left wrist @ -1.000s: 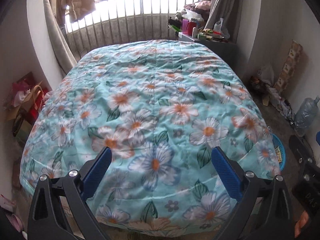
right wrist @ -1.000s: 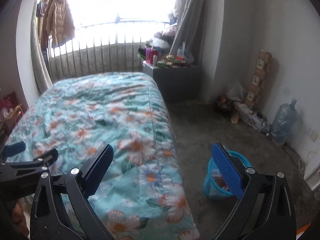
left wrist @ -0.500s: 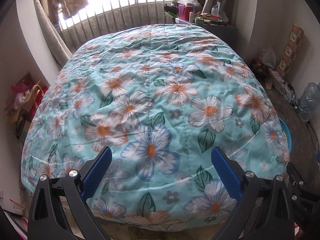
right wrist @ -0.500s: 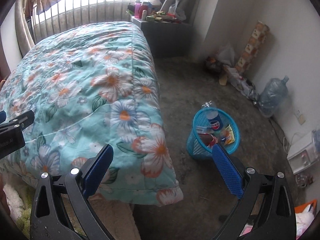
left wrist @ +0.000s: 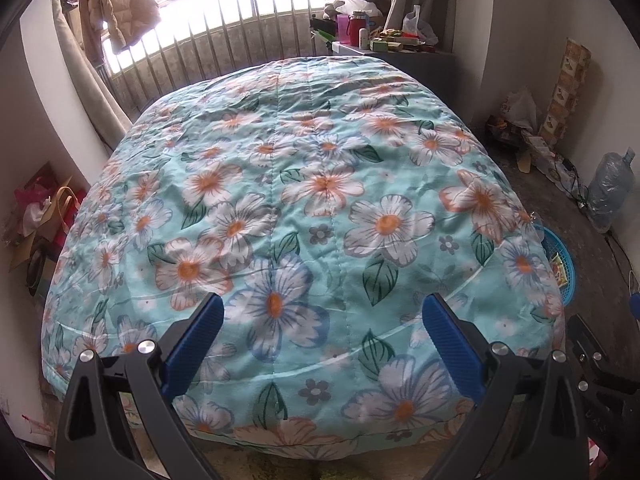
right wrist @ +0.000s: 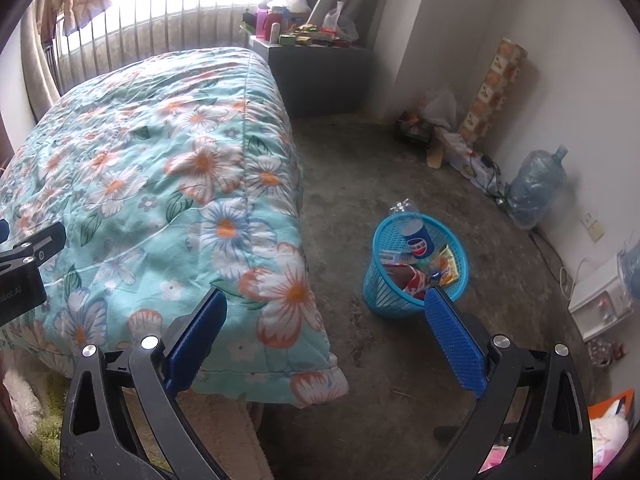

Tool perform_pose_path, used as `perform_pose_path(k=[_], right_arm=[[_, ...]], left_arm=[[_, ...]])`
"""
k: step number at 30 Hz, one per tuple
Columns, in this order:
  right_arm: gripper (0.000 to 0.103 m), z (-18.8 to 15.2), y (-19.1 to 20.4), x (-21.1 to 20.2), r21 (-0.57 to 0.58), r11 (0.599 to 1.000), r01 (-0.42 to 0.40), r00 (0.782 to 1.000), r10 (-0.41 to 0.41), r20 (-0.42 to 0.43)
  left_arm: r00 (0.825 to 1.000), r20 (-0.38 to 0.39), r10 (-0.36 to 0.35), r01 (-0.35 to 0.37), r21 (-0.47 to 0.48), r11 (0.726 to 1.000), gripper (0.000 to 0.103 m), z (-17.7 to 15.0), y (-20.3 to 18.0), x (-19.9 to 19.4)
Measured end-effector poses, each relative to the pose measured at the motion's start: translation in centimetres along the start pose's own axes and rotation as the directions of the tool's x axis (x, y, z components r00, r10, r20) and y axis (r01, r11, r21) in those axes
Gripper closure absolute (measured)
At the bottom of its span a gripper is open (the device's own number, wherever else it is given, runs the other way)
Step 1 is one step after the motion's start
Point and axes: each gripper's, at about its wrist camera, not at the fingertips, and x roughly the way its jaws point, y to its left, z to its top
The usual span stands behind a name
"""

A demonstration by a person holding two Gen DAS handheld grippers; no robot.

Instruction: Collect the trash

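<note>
The left tongs (left wrist: 322,342) stay spread and empty over the flowered quilt (left wrist: 304,208), which is bare of litter. The right tongs (right wrist: 326,336), also spread and empty, have swung down from the window; the blue trash basket (right wrist: 384,300), already holding wrappers, now sits at their two o'clock on the floor.

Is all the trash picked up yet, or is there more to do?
Some looks done: the blue plastic mesh basket on the floor already holds a Pepsi cup and wrappers. Nothing is in hand: the left gripper and right gripper are both open and empty. The floral turquoise quilt shows no trash. Possibly left: the clutter by the wall.
</note>
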Motion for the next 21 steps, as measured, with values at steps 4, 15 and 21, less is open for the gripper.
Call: perform_pose_path(k=[4, 15, 21], right_arm=[[0.008, 0.13, -0.17, -0.16, 0.003, 1.000, 0.007, 1.000, -0.007, 0.007], [0.008, 0.28, -0.78, -0.70, 0.007, 0.999, 0.035, 0.999, -0.035, 0.016], [0.008, 0.19, -0.84, -0.99, 0.006, 0.999, 0.038, 0.999, -0.038, 0.019]], left_arm=[[1.000, 0.009, -0.016, 0.016, 0.001, 1.000, 0.006, 0.03, -0.16, -0.28], [0.999, 0.016, -0.041, 0.041, 0.019, 0.999, 0.006, -0.06, -0.78, -0.81], [0.999, 0.019, -0.045, 0.045, 0.022, 0.999, 0.006, -0.10, -0.95, -0.99]])
